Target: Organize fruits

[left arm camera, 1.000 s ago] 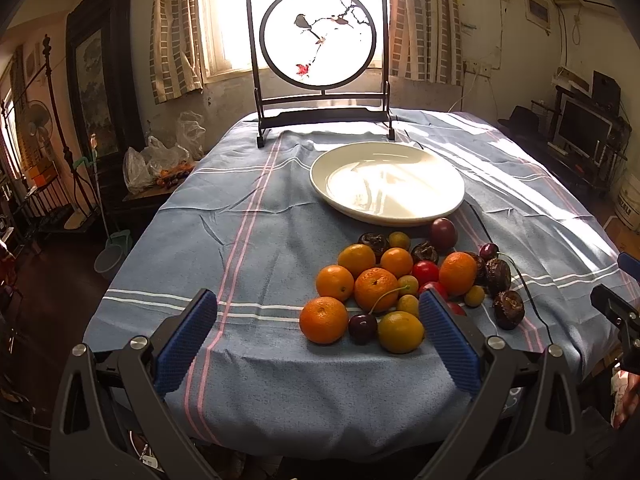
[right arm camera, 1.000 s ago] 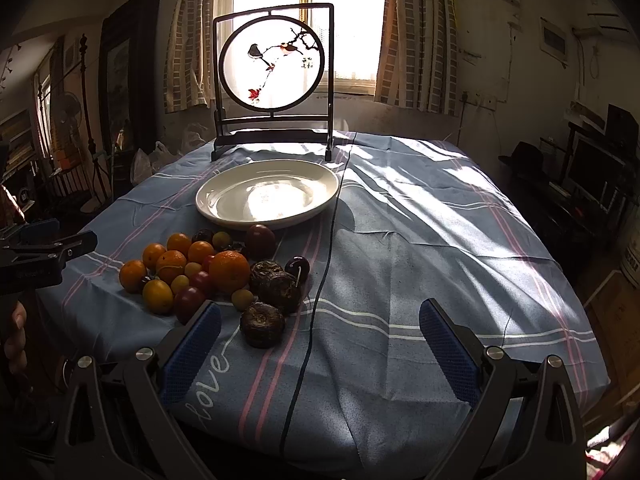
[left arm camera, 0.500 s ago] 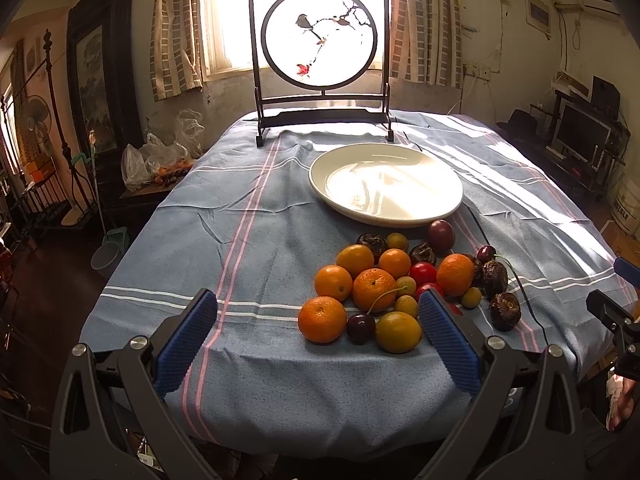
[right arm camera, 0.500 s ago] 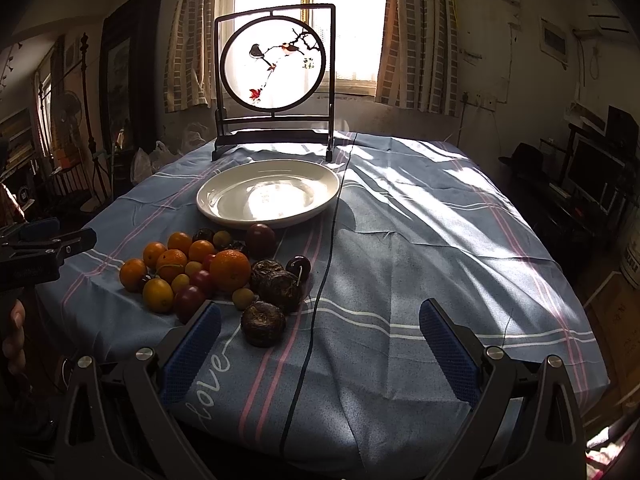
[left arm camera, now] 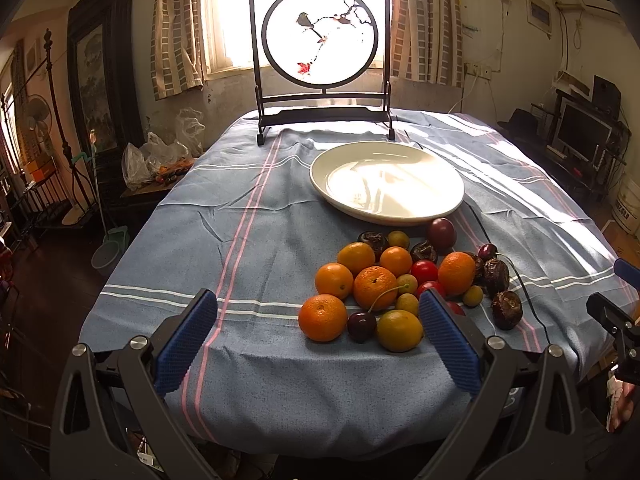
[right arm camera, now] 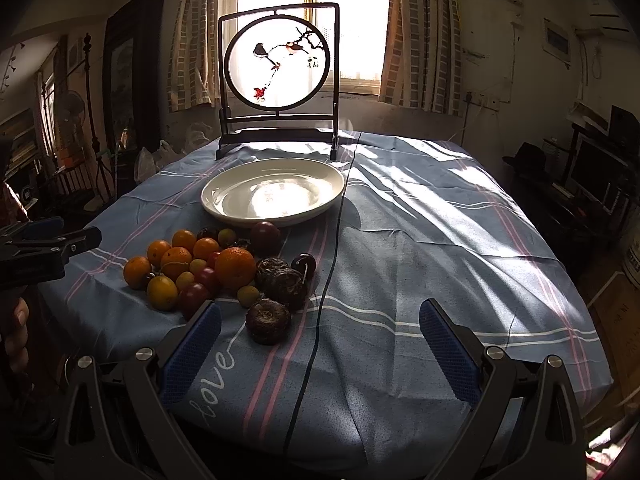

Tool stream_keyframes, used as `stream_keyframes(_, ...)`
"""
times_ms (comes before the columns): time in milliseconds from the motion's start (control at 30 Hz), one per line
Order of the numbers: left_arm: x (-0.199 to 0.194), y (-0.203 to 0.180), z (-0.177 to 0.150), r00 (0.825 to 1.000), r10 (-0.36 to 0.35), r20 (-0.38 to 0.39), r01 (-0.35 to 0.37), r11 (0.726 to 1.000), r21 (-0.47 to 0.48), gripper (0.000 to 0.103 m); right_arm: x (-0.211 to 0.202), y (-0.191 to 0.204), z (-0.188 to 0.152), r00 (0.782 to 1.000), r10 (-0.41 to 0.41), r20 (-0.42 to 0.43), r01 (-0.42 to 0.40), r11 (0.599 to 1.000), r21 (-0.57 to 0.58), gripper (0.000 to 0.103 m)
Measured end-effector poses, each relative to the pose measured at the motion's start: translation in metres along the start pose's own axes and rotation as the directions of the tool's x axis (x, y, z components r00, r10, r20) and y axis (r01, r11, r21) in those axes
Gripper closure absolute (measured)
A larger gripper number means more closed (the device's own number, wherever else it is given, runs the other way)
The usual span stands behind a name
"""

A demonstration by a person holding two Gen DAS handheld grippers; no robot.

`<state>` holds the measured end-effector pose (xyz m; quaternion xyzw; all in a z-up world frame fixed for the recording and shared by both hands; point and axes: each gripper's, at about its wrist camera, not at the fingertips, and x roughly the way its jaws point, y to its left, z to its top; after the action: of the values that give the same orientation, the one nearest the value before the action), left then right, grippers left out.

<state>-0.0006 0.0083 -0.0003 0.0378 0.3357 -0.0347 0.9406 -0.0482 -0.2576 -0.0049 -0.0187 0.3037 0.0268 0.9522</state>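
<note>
Both tongs gape wide and hold nothing. Left tongs (left arm camera: 318, 334) hang over the near edge of the table (left arm camera: 256, 216), blue pads (left arm camera: 186, 338) apart, with the right pad just in front of the fruit heap (left arm camera: 404, 280) at about 1 o'clock. Right tongs (right arm camera: 320, 344) hover over bare cloth, the heap lying at their 11 o'clock.

One word can be read: "love" (right arm camera: 212, 384), stitched in white script on the blue striped tablecloth (right arm camera: 420, 240), close to the right tongs' left pad. Small characters on the round bird screen (right arm camera: 278, 66) are too tiny to read.

Oranges (left arm camera: 323, 317), small yellow fruits (left arm camera: 399, 330), red tomatoes (left arm camera: 425, 271), a dark cherry (left arm camera: 361, 326) and wrinkled brown fruits (right arm camera: 268, 321) lie bunched on the cloth, touching one another. A wide white plate (left arm camera: 452, 190) sits just beyond them at 12 o'clock, with nothing on it. Behind the plate the screen stands upright in its dark frame against a bright window (right arm camera: 352, 20) with checked curtains.

A thin black cord (right arm camera: 320, 312) runs down the cloth from the plate's right rim past the brown fruits to the table's near edge. Plastic bags (left arm camera: 156, 156) sit on a low stand at 10 o'clock of the left view; a monitor (left arm camera: 582, 130) stands at 2 o'clock.
</note>
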Motion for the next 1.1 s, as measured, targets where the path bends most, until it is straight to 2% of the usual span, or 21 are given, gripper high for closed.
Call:
stream_keyframes(300, 0.0014, 0.0002, -0.0009, 1.0, 0.002, -0.002, -0.002, 1.0, -0.001, 0.004, -0.0012, 0.0053, -0.001, 1.0, 0.005, 0.009, -0.005, 1.0, -0.028, 0.004)
stream_keyframes(1100, 0.0026, 0.0025, -0.0042, 1.0, 0.014, -0.003, -0.014, 1.0, 0.0, 0.004, -0.0023, 0.0033, -0.0019, 1.0, 0.013, 0.014, -0.013, 1.0, -0.011, 0.004)
